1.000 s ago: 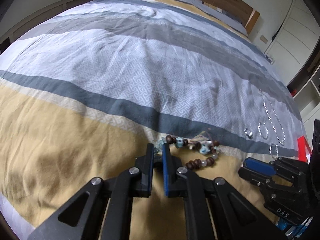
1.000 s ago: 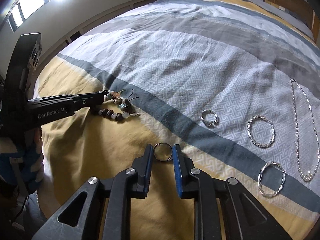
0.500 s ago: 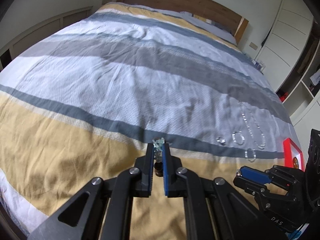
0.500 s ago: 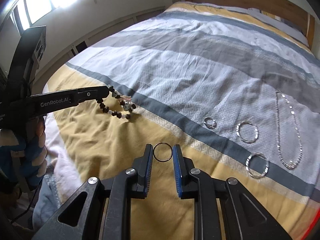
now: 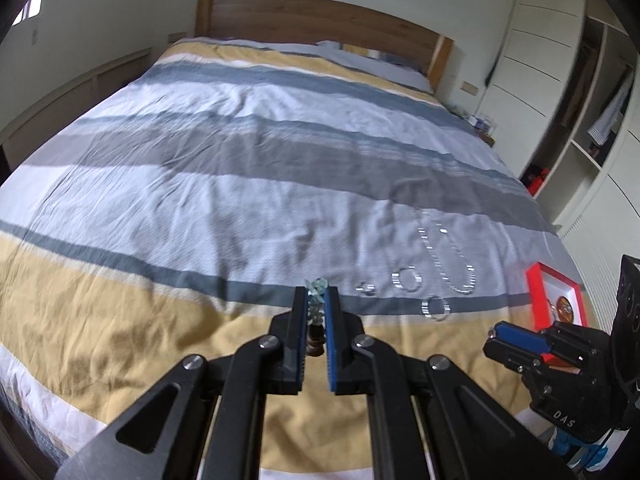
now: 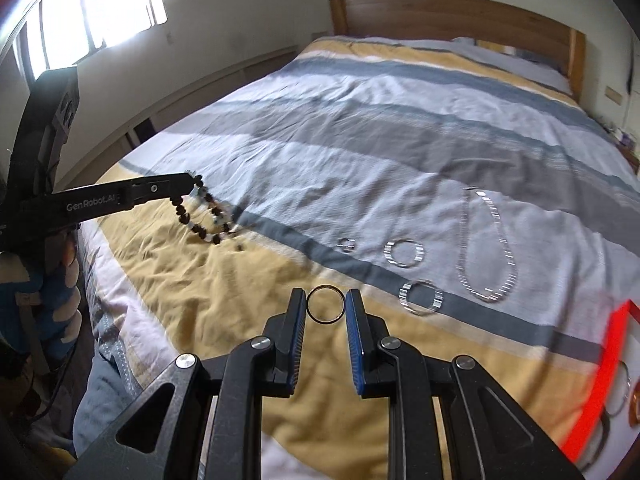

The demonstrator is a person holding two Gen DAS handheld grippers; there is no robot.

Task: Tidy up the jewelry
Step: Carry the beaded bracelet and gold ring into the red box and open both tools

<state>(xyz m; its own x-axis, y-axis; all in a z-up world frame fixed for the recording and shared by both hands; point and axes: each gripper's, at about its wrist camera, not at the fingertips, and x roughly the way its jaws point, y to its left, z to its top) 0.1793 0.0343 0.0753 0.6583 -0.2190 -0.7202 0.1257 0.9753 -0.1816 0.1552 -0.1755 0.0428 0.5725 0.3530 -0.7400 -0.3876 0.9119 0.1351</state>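
My left gripper [image 5: 315, 298] pinches a bead bracelet [image 6: 208, 218] hanging below its fingers; my right gripper [image 6: 326, 303] clamps a ring [image 6: 326, 304] between its fingertips.

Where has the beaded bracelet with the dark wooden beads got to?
The beaded bracelet hangs in the air from the left gripper, at the left of the right wrist view, above the yellow stripe of the bedspread.
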